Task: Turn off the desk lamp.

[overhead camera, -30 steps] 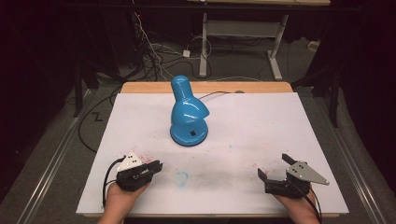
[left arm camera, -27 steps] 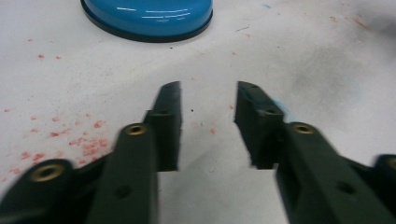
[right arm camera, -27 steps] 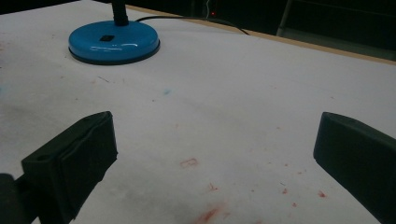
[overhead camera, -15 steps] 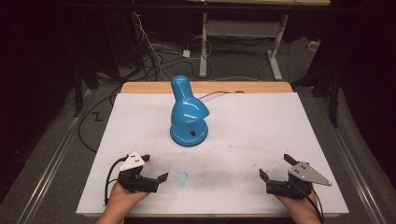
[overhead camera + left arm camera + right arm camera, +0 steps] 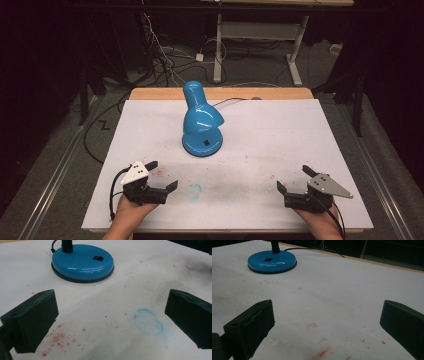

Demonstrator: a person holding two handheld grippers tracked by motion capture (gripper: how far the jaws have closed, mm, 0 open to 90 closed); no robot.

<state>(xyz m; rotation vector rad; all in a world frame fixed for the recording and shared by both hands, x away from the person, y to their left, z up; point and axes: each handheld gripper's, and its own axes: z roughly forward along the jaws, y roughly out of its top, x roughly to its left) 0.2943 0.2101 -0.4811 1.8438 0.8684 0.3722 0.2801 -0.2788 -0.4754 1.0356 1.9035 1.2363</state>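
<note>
- A glossy blue desk lamp (image 5: 201,121) stands upright near the middle of the white table (image 5: 280,130), with a round base, a black switch and a black cord running off the back.
- The left gripper (image 5: 161,176) sits at the near left, jaws wide apart, holding nothing.
- The right gripper (image 5: 295,180) sits at the near right, likewise spread and empty.
- Both are well apart from the lamp.

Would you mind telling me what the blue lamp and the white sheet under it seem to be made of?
The lamp looks like painted metal or hard plastic with a glossy finish: bright streaks reflect on its round base. Which of the two I cannot tell. The white sheet looks like matte paper or thin board: no shine, and it has taken red specks and a blue ring stain.
</note>
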